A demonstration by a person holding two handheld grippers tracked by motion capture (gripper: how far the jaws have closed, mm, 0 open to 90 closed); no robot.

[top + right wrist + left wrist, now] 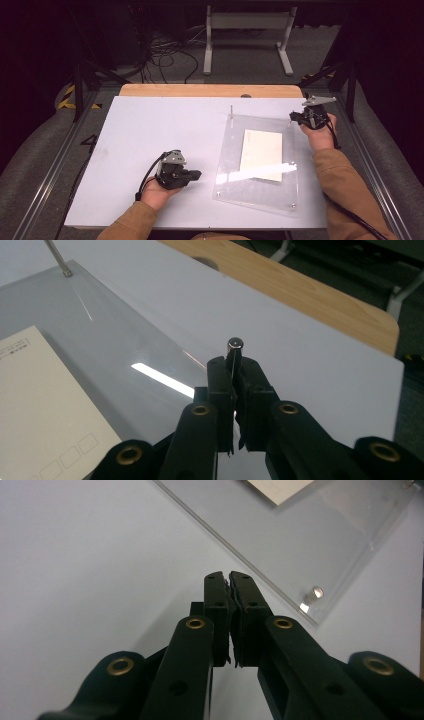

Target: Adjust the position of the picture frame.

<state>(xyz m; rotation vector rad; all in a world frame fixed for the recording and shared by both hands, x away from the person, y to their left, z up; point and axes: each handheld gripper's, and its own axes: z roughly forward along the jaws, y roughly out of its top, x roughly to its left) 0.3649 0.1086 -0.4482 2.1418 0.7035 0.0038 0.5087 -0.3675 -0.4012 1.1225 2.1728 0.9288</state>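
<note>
While your right gripper [233, 371] clamps a thin, slippery-looking metal pin [235, 346] at the acrylic frame's [227, 170] upper right, likely its corner post, your left gripper [229, 587] idles shut, empty, lower left.

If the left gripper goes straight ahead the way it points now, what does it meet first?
Probably the near edge of the clear acrylic plate, close to its small metal corner bolt. The left gripper is shut and empty, with bare white table between.
</note>
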